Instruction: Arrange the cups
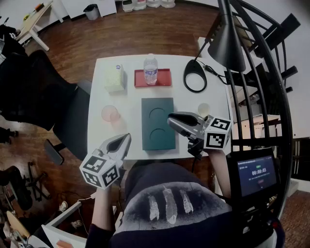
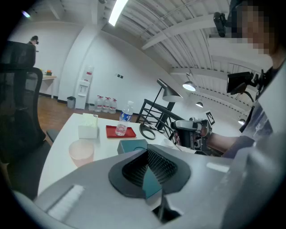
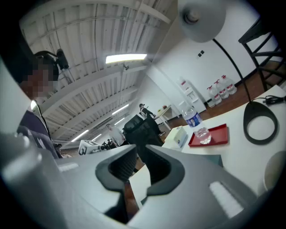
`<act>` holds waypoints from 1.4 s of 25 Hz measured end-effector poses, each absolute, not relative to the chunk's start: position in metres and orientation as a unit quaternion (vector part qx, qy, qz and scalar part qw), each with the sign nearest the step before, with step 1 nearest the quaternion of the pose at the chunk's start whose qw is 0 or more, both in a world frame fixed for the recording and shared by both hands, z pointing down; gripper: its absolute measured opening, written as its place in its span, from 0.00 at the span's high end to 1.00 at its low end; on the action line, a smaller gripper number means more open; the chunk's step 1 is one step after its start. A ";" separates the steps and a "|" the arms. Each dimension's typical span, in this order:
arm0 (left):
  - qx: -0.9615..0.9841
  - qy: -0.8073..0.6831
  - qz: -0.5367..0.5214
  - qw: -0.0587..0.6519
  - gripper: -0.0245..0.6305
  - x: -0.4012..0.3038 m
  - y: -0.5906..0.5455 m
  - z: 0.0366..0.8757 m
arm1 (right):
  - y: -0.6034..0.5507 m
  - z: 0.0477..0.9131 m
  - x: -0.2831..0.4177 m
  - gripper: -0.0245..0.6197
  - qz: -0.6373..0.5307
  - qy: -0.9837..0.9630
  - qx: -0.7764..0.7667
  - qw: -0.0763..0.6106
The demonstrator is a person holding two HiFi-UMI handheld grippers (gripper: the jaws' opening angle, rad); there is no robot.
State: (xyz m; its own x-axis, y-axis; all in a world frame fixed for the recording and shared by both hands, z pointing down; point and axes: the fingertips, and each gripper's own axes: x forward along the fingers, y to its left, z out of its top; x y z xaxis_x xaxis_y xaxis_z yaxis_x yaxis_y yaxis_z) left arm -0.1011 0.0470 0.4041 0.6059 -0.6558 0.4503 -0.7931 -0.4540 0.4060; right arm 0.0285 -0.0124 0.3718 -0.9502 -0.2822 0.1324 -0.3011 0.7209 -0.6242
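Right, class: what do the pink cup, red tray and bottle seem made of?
The pink cup looks like translucent plastic, pale and see-through. The red tray is probably matte plastic, flat even colour. The bottle looks like clear plastic, see-through with a label.

Your head view is evenly lit: white table (image 1: 131, 99) bright, wooden floor (image 1: 160, 34) dark, shadows soft. Ceiling strip light (image 2: 117, 11) glares in both your gripper views. Heavy fisheye bend, black vignetted corners. Left gripper (image 2: 147, 167) blurs up close.
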 end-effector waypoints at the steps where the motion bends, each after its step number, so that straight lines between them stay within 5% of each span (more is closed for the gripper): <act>1: 0.848 -0.423 0.116 0.297 0.94 -0.093 0.043 0.404 | -0.014 0.372 0.035 0.87 0.338 -0.927 0.161 0.011; 6: 0.863 -0.393 0.126 0.291 0.94 -0.058 0.031 0.405 | -0.015 0.376 0.065 0.96 0.332 -0.925 0.187 0.005; 35: 0.851 -0.411 0.133 0.299 0.94 -0.061 0.040 0.412 | -0.037 0.387 0.100 0.96 0.290 -0.929 0.225 0.042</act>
State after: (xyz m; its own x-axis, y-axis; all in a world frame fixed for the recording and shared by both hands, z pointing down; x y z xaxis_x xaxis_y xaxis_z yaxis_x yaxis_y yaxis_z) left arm -0.0611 0.0397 0.4120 0.6270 -0.6194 0.4724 -0.7788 -0.4834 0.3999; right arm 0.0998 -0.0368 0.3871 -0.8955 -0.3934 0.2079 -0.4418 0.7309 -0.5201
